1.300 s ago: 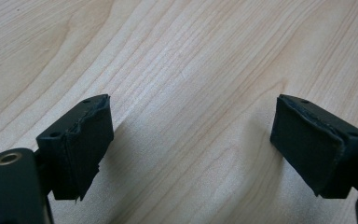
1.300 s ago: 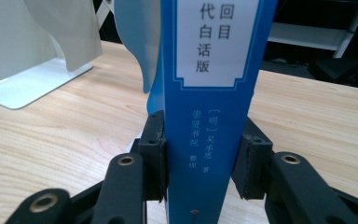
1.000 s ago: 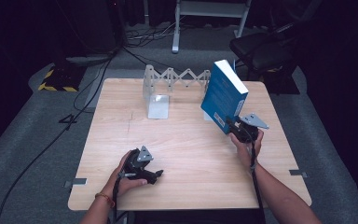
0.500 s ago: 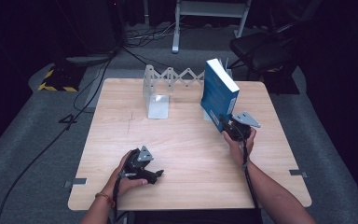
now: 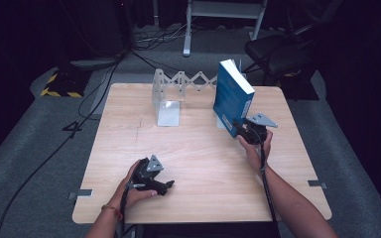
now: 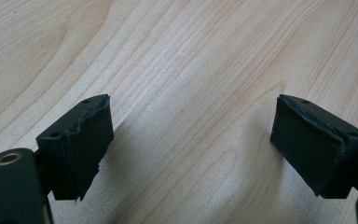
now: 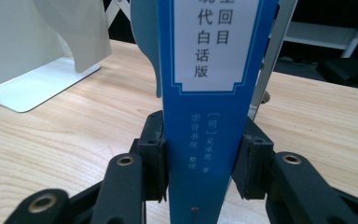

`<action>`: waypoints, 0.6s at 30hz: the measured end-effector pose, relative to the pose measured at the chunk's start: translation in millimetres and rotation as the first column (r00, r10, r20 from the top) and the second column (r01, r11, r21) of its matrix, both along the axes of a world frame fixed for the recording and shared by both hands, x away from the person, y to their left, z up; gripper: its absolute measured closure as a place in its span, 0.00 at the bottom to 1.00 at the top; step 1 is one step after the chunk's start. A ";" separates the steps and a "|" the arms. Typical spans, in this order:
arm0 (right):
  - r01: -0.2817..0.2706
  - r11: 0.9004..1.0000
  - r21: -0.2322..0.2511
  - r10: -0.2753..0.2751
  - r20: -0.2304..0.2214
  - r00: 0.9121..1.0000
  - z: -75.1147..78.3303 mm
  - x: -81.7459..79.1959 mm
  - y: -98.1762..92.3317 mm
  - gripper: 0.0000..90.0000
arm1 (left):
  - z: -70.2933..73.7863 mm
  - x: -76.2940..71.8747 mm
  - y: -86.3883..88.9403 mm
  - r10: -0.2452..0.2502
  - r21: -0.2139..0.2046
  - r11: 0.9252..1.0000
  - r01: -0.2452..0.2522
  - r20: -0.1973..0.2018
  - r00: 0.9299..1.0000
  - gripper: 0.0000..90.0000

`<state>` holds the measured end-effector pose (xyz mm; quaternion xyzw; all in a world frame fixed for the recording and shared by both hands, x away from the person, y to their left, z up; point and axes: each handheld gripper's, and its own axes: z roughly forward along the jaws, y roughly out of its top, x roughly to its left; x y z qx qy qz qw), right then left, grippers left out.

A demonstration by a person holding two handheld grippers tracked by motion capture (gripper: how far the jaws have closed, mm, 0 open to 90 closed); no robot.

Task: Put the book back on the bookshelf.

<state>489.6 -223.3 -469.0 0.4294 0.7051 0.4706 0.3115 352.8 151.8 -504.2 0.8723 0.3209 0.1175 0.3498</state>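
Two tongs are yours: the right tongs (image 7: 204, 163) clamp the thick blue book (image 7: 209, 70), upright at frame centre. Your left tongs (image 6: 191, 149) gape wide and empty over the pale wooden surface (image 6: 177, 56).

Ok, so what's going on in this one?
A person at a wooden table works with a gripper in each hand. The right gripper is clamped on the spine of a blue book, holding it upright near the right end of an expanding metal book rack at the table's far edge. The left gripper rests near the front edge, jaws open with nothing between them.
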 end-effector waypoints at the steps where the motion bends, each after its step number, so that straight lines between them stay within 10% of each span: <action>1: -0.011 1.000 -0.011 0.011 -0.004 1.000 1.1 -0.2 -1.3 0.67 | 0.0 0.0 0.0 0.000 -0.001 1.000 0.000 -0.001 1.000 0.15; 18: -0.190 0.981 -0.044 0.187 -0.070 0.980 38.5 -10.7 -42.9 0.53 | -0.1 -0.5 -0.5 0.007 -0.001 1.000 -0.007 0.000 1.000 0.15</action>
